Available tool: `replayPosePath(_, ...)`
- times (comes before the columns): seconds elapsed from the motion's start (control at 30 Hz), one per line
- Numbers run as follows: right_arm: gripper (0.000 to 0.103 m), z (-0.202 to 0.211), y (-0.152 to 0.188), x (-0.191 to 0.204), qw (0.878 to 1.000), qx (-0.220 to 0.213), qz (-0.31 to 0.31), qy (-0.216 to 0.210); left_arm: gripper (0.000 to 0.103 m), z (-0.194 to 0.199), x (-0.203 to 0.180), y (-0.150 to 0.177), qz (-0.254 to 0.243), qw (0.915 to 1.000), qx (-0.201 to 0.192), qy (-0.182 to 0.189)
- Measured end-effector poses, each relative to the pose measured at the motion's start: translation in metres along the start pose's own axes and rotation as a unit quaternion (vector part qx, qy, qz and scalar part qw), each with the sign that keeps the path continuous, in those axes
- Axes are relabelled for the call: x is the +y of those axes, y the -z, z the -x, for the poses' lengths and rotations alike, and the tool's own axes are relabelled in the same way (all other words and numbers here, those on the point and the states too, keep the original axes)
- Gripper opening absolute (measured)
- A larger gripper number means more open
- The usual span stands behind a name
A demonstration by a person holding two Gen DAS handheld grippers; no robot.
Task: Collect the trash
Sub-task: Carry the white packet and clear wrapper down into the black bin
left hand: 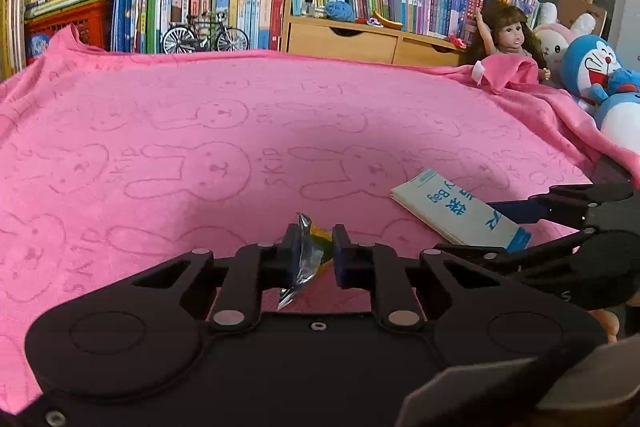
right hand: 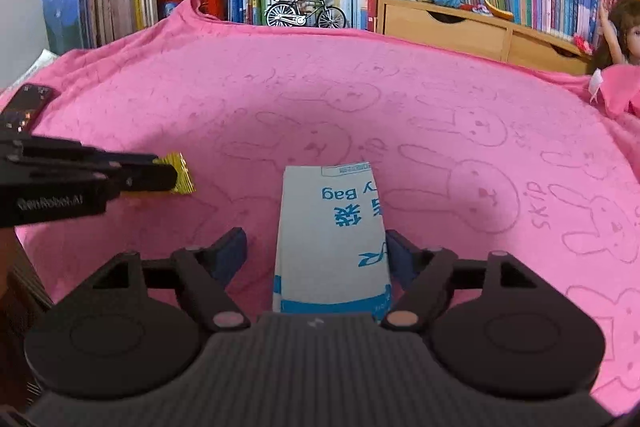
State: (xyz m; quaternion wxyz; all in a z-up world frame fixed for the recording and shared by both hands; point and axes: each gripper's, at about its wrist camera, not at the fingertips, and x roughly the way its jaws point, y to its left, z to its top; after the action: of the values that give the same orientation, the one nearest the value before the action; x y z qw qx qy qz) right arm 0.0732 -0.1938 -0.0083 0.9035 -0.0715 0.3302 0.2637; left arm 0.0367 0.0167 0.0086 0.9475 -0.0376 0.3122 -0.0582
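Across the frame lies the pink blanket point(right hand: 460, 99). At lower centre of your right wrist view sits the paper bag point(right hand: 332, 231), flat and folded, contents not visible. Your right gripper point(right hand: 316, 247) is spread, one finger each side of the bag. At left, your left gripper point(left hand: 312, 251) pinches the foil wrapper point(left hand: 306, 259) above the blanket.
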Motion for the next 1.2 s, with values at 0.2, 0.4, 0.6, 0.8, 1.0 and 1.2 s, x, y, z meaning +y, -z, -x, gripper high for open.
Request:
replayPosePath(0.2, 0.037, 0.014, -0.001, 0.005, 0.999, -0.031, -0.004, 0.01, 0.015, 0.015, -0.001, 0.001, 0.002, 0.9999, -0.01, -0.008)
replayPosePath(0.4, 0.033, 0.032, 0.001, 0.009, 0.999, -0.045, -0.013, 0.004, 0.014, 0.033, 0.001, 0.003, 0.006, 0.9997, -0.022, -0.011)
replayPosePath(0.6, 0.032, 0.056, 0.007, 0.018, 0.998, -0.061, -0.028, -0.014, 0.014, 0.057, -0.002, 0.01, 0.011, 0.9993, -0.036, -0.008)
replayPosePath(0.8, 0.032, 0.08, 0.022, 0.038, 0.996, -0.069, -0.034, -0.039, 0.014, 0.085, -0.01, 0.024, 0.009, 0.999, -0.045, -0.001)
replayPosePath(1.0, 0.032, 0.104, 0.052, 0.059, 0.995, -0.061, -0.052, -0.06, 0.014, 0.117, -0.018, 0.05, 0.021, 0.9988, -0.044, -0.003)
replayPosePath(1.2, 0.032, 0.126, 0.093, 0.074, 0.993, -0.036, -0.084, -0.077, 0.014, 0.147, -0.024, 0.093, 0.047, 0.9988, -0.013, 0.003)
